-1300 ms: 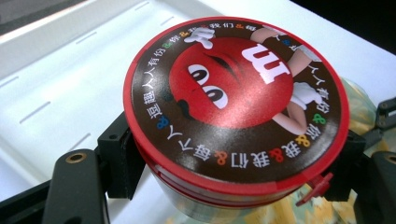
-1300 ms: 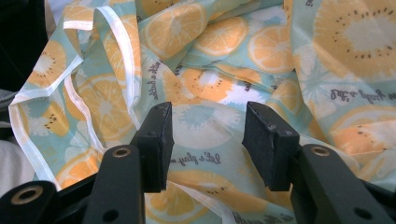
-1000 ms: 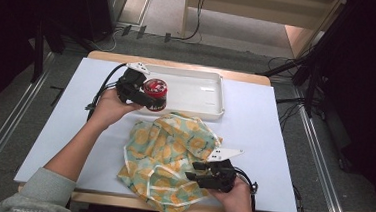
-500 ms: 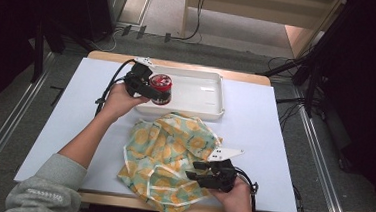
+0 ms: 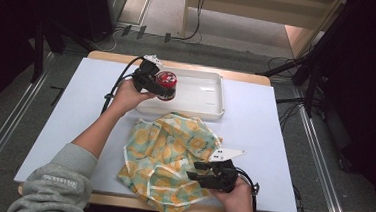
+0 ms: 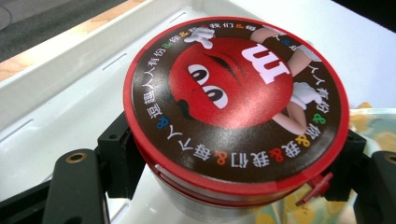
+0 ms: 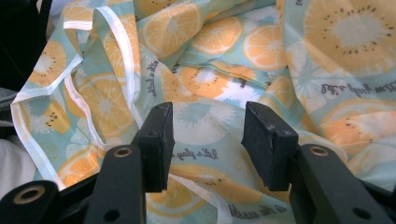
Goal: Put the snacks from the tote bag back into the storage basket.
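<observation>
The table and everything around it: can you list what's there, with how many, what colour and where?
Can: one, silvery with a red and brown lid, held over the tray's left end.
Tray: one, white, at the table's far side.
Cloth: one, pale green with orange slices and white edging, crumpled at the near middle.
Table: one, white top with wooden edge.
Cables: several, black, on the floor beyond the table.
Left gripper: one, black, clamped on the can's sides.
Right gripper: one, black, jaws open over the cloth's near right part.
Grey sleeve: one, bottom left.
</observation>
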Demonstrator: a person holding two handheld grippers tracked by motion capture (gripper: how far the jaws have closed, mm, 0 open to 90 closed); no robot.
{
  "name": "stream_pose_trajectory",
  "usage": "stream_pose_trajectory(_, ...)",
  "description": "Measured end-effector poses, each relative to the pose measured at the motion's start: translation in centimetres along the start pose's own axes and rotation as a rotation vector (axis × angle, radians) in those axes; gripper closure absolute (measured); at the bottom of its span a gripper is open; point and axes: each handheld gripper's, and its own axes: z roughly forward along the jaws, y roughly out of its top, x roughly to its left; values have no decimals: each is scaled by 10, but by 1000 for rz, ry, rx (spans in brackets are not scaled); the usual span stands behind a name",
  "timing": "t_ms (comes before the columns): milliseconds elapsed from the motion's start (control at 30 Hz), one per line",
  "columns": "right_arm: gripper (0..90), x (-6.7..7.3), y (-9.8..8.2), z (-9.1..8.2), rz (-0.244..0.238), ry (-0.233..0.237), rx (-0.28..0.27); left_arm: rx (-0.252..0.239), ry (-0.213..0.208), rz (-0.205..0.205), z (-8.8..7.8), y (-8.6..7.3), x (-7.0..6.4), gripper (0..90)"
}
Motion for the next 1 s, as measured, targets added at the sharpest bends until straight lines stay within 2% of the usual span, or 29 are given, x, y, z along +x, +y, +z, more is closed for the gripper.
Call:
stream_pose_trajectory(167, 540, 0, 0, -1, 8, -2, 1, 9, 11, -14, 12, -2, 3, 259)
stream_pose_trajectory(300, 541, 0, -1, -1, 7, -1, 2, 21, 42, -24, 20, -5, 9, 259)
stream_pose_trajectory(533, 540, -2, -1, -4, 16, -5, -7, 12, 63, -41, 26, -8, 15, 259)
stream_pose_trajectory(700, 541, -3, -1, -5, 15, -8, -11, 55, 98, -27, 32, -13, 20, 258)
stream_pose_trajectory(1000, 541, -3, -1, -5, 16, -8, -4, 90, 103, -5, 42, -16, 17, 257)
